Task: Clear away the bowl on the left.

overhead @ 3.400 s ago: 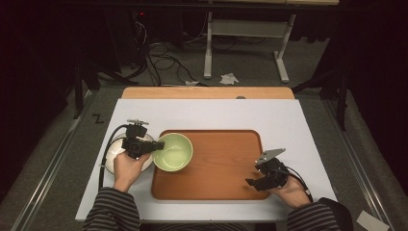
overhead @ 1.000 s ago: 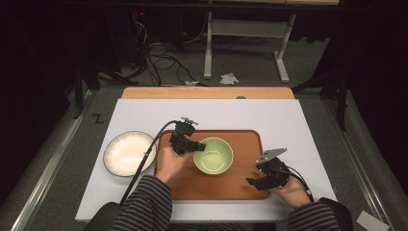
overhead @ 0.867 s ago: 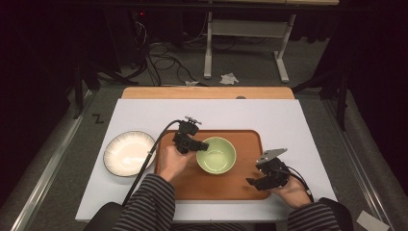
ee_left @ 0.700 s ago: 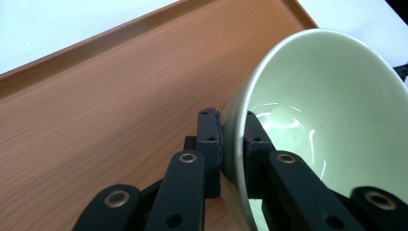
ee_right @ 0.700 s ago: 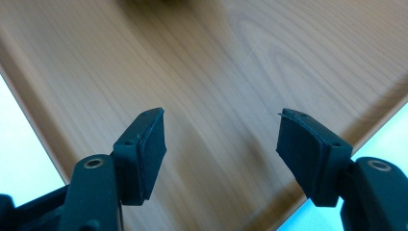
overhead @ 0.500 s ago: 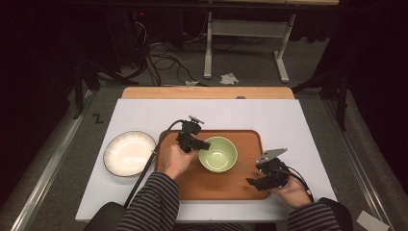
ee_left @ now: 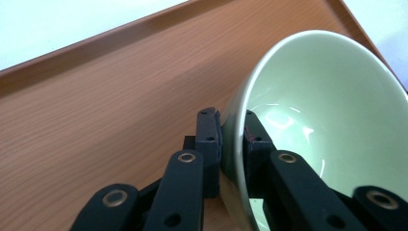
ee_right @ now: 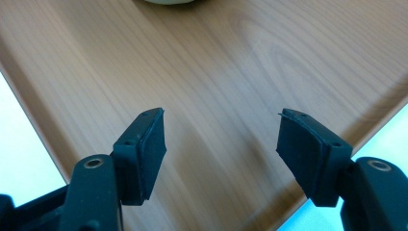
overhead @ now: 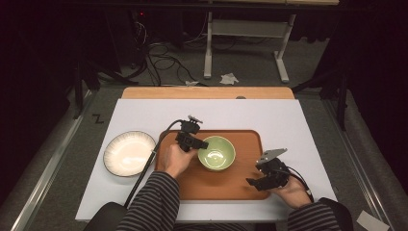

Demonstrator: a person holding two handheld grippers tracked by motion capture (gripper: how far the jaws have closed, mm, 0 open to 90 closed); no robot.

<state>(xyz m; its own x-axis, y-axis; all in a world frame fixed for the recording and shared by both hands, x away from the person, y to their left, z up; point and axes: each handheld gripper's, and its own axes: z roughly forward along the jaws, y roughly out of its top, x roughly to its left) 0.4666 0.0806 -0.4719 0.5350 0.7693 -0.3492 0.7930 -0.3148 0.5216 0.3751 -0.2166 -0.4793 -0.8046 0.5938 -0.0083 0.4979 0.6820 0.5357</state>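
A pale green bowl [overhead: 217, 153] sits near the middle of the wooden tray [overhead: 240, 185]. My left gripper [overhead: 201, 144] is shut on the bowl's left rim, one jaw inside and one outside; in the left gripper view the bowl [ee_left: 327, 125] is clamped by the left gripper [ee_left: 230, 132] over the tray [ee_left: 96, 110]. My right gripper [overhead: 251, 182] hovers open over the tray's front right corner, and in the right gripper view the right gripper [ee_right: 221, 142] has nothing between its pads above the tray [ee_right: 231, 67].
A white ribbed plate [overhead: 129, 153] lies on the white tabletop [overhead: 288, 120] left of the tray. A wooden strip [overhead: 207, 92] runs along the far edge. Cables and a stand's legs lie on the floor beyond.
My left gripper has carried the green bowl from the tray's left edge rightward to its middle, uncovering the white plate. The right gripper has stayed still.
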